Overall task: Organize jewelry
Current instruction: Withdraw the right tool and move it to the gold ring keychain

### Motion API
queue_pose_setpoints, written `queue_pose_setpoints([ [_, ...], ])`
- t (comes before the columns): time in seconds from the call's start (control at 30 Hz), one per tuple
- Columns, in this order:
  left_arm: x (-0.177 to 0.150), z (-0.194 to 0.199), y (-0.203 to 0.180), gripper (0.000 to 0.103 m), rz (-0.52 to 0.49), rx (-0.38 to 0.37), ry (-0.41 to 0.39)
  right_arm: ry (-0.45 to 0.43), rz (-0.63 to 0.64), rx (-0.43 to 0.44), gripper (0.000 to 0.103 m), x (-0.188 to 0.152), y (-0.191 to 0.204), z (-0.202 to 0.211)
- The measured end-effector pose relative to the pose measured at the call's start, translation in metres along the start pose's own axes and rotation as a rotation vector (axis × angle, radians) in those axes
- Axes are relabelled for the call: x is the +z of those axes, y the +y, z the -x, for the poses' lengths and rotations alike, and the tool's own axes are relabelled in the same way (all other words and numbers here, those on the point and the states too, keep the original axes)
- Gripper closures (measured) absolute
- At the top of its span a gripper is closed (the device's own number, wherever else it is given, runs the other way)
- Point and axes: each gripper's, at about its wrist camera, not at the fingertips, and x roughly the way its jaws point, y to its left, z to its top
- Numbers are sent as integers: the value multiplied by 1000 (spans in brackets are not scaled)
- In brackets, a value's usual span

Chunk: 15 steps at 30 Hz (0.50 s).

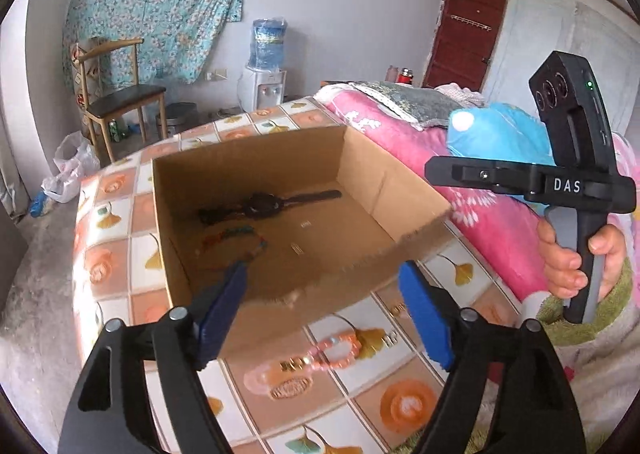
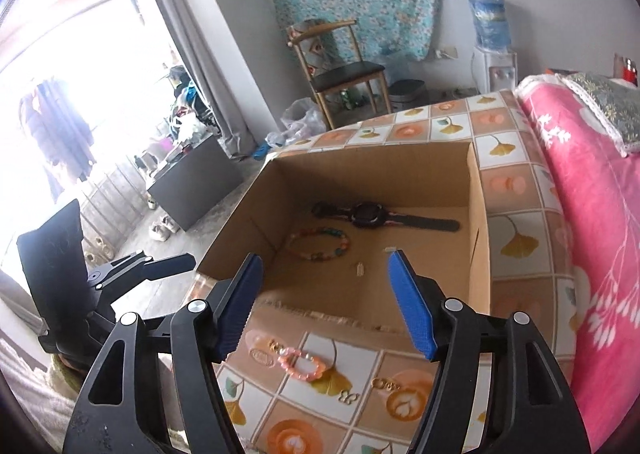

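I have both sets of jaws standing wide with nothing between them, left gripper (image 1: pixel 320 308) and right gripper (image 2: pixel 324 300) over the near wall of the open brown cardboard box (image 2: pixel 478 213). The pink beaded bracelet (image 2: pixel 301 364) lies on the tiled surface just before that wall. I judge it light, limp and slippery; I'd pinch across one side of the loop.

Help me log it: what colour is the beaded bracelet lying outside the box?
Pink-orange, on the beaded bracelet; clearest in the right wrist view.
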Motion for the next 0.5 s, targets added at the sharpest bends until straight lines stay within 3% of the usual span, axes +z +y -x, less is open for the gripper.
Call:
queue_pose_setpoints([
  [0.13, -18, 0, 0, 25, 14, -1, 15, 13, 35, -4, 40, -17, 5, 8],
  [0.3, -42, -7, -2, 25, 22, 22, 58, 45, 39, -108, 40, -42, -7, 26],
  [0.5, -69, -20, -3, 25, 42, 53, 107, 179, -50, -191, 40, -77, -34, 14],
])
